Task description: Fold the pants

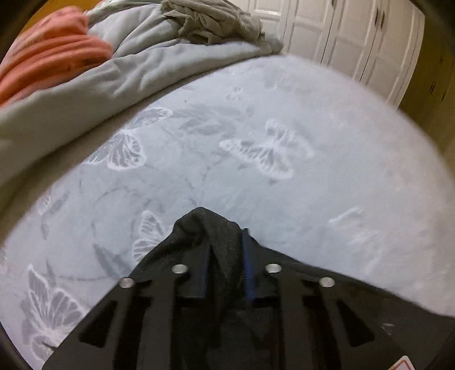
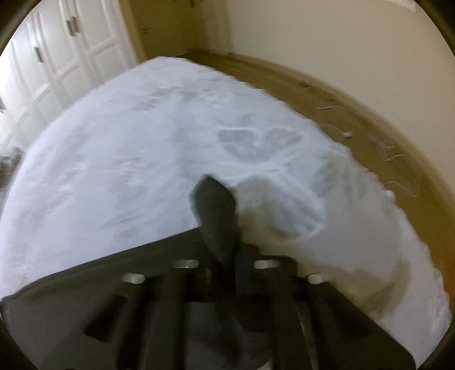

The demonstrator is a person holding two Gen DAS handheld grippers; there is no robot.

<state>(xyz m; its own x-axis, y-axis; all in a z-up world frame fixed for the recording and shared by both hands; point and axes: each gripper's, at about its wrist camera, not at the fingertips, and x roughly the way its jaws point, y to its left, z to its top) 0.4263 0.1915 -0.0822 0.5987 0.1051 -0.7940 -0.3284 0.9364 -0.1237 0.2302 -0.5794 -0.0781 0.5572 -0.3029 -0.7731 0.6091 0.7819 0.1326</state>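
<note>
The pants (image 1: 210, 230) are dark grey, almost black cloth. In the left wrist view my left gripper (image 1: 224, 250) is shut on a bunched fold of them, which sticks out past the fingertips; more of the cloth stretches off to the lower right. In the right wrist view my right gripper (image 2: 224, 242) is shut on another pointed corner of the pants (image 2: 214, 205), with cloth stretching to the lower left. Both grippers hold the pants above a pale blue bedsheet with butterfly prints (image 1: 270, 148). Most of the pants are hidden below the grippers.
A grey blanket (image 1: 142, 62), an orange-pink cloth (image 1: 54, 57) and a crumpled grey garment (image 1: 210, 22) lie at the bed's far left. White wardrobe doors (image 1: 341, 37) stand beyond the bed. The bed's right edge (image 2: 369, 170) drops to a brown floor (image 2: 355, 119) and a cream wall.
</note>
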